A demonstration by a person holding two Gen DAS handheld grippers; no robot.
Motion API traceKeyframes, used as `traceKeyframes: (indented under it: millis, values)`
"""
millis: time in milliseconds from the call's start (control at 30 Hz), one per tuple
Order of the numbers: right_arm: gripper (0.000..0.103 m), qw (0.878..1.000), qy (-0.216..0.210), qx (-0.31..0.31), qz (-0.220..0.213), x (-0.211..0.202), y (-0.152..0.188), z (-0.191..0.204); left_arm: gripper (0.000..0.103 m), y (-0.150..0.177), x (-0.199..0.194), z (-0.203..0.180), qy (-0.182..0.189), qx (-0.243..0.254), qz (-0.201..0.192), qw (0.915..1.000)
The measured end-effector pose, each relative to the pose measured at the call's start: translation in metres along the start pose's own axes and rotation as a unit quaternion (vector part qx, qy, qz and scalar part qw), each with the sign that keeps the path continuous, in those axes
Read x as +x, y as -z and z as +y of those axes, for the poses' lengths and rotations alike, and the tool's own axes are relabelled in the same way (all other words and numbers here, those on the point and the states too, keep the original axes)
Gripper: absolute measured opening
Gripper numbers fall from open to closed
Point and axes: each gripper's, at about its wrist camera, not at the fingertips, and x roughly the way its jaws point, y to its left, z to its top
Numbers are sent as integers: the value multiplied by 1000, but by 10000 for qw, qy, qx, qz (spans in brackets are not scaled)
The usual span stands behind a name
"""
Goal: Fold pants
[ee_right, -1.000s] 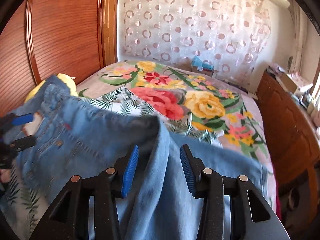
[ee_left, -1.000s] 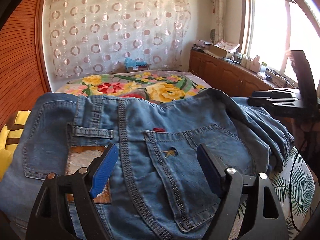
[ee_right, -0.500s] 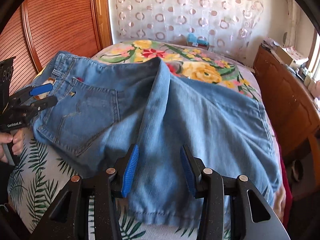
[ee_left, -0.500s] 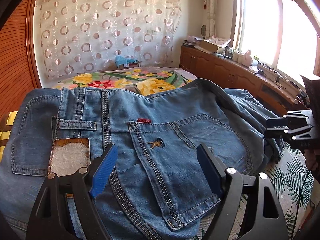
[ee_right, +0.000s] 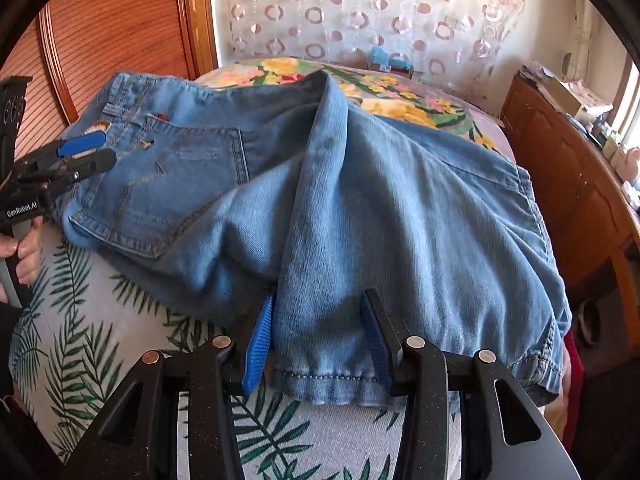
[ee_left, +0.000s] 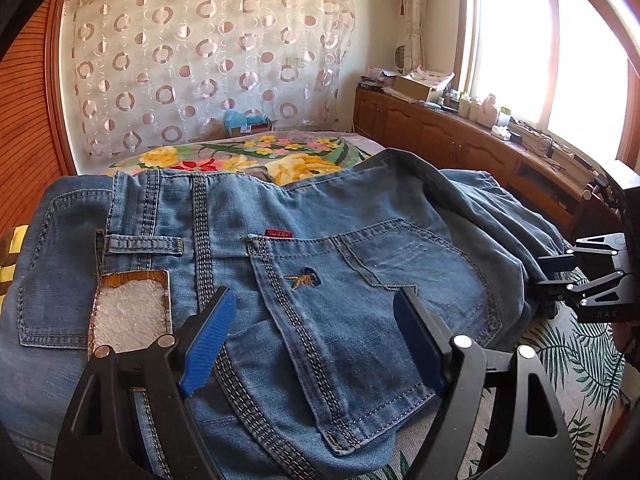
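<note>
Left hand-held gripper [ee_left: 312, 332], black frame with blue pads, hangs over the faded blue denim pants [ee_left: 360, 248] with its jaws wide apart and nothing between them. The pants lie back side up on the floral-print bed [ee_left: 568, 356], red tag and stitched rear pocket [ee_left: 376, 320] showing. The other black hand-held gripper [ee_left: 560, 276] pokes in from the right edge at the bunched-up denim.

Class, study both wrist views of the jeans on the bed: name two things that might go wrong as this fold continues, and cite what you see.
1. The right gripper straddles a raised ridge of the jeans near the hem; pulling there may drag one layer only and leave the fold skewed.
2. The hem end lies near the edge of the bed, so that end might slide off.
3. The left gripper stands open above the back pocket, so nothing anchors the waist.
</note>
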Motion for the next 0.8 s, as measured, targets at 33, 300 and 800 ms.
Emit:
traceKeyframes:
  millis: [33,300,800]
  values:
    - [37,10000,-11,-14,3,0,0,-1,82,0,0,0,-3,-1,8,10000]
    - [6,9995,139,-148,-228,-21,-9,-25,82,0,4,4,-44,-77,60,9999]
    - [2,9795,1731,-353,-963,-45,-75,-97,82,1,6,11,-94,-177,42,9998]
